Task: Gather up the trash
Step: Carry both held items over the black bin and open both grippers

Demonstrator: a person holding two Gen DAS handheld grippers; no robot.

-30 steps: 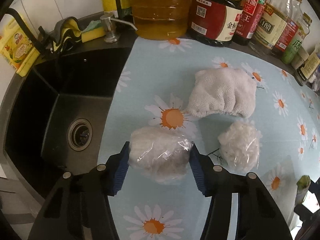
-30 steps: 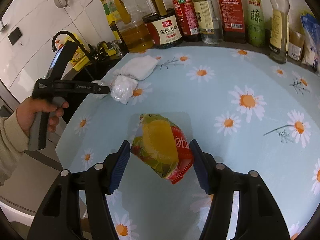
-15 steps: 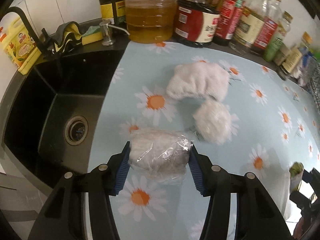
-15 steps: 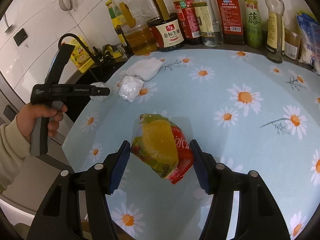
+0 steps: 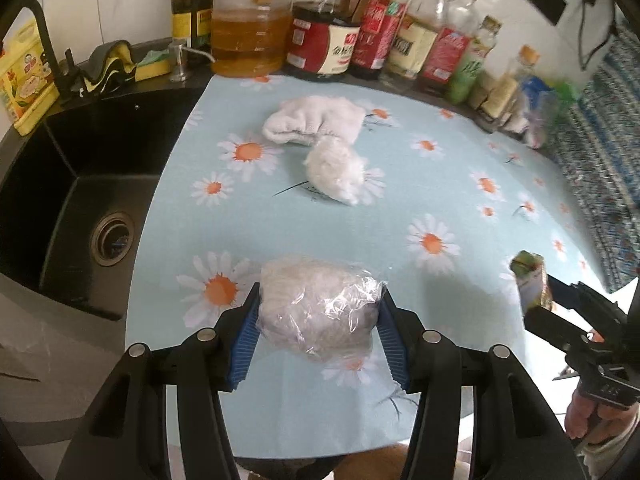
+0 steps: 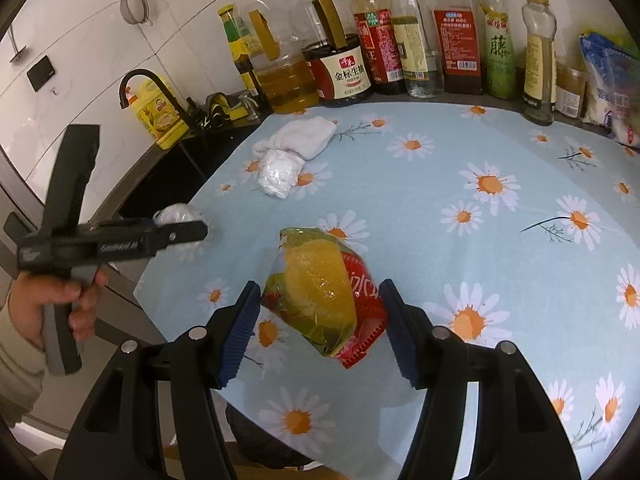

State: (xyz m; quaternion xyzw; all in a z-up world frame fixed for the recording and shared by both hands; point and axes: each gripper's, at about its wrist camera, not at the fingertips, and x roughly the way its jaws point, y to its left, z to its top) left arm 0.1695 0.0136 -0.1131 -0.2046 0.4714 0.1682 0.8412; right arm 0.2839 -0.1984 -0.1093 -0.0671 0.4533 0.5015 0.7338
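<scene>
Glossy crinkled plastic wrapper (image 6: pixel 326 294)

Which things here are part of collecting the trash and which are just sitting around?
Job:
- clear plastic-wrapped whitish bundle, in left gripper
- yellow, red and green snack wrapper, in right gripper
- crumpled white plastic wad, on the cloth

Lying about:
- folded white towel
- row of sauce and oil bottles
- black sink
</scene>
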